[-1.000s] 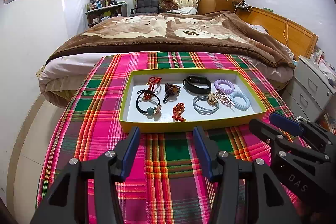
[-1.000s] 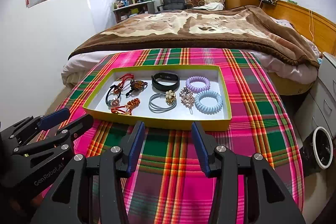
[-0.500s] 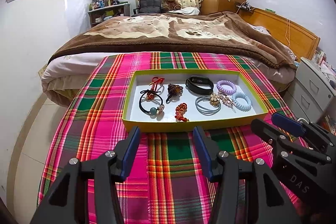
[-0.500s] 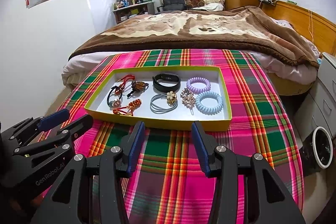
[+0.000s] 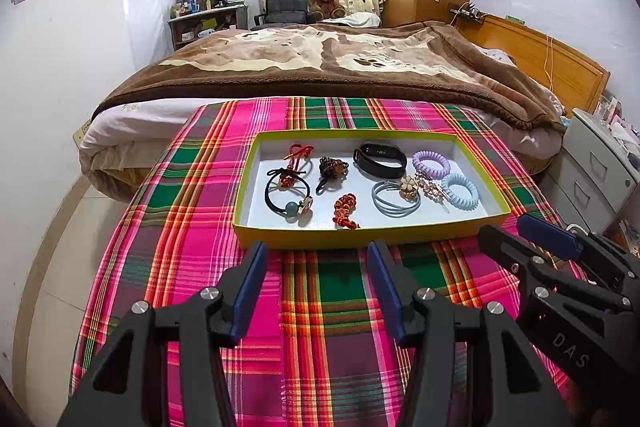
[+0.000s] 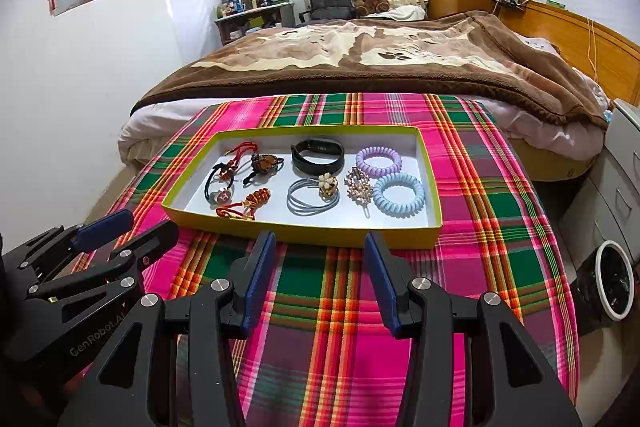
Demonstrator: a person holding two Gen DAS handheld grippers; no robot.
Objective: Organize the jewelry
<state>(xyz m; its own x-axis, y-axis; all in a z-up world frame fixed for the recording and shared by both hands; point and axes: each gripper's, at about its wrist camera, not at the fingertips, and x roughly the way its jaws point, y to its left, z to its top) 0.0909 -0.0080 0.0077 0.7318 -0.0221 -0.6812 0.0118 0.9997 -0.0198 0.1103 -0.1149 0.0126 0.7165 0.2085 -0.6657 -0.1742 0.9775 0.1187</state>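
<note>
1. The left claw (image 5: 316, 281) and the right claw (image 6: 318, 275) hovered side by side over the plaid cloth (image 5: 332, 311), just short of the tray; both stood wide with nothing between their pads.
2. The jewelry lay loose in a shallow yellow-rimmed tray (image 5: 360, 239) on the cloth-covered table, its long side running across both views.
3. Judged by looks, every piece was light. The lilac coil tie (image 6: 378, 159) and the pale blue coil tie (image 6: 399, 193) seemed springy and easy to pinch across one side of the loop.
4. The black wristband (image 6: 318, 155) looked stiffer, standing on edge as an oval whose long axis ran across the tray; a grip across its band wall seemed best.
5. The grey elastic with a flower charm (image 6: 314, 195) and the black cord bracelet (image 5: 289, 195) lay flat and limp; the bead or charm offered the firmest hold.
6. The rhinestone clip (image 6: 359, 185) looked fragile and slippery, its long axis pointing toward the near rim.
7. The red knotted charm (image 5: 344, 209) and the brown tassel piece (image 5: 332, 169) were soft and might snag on neighbours.
</note>
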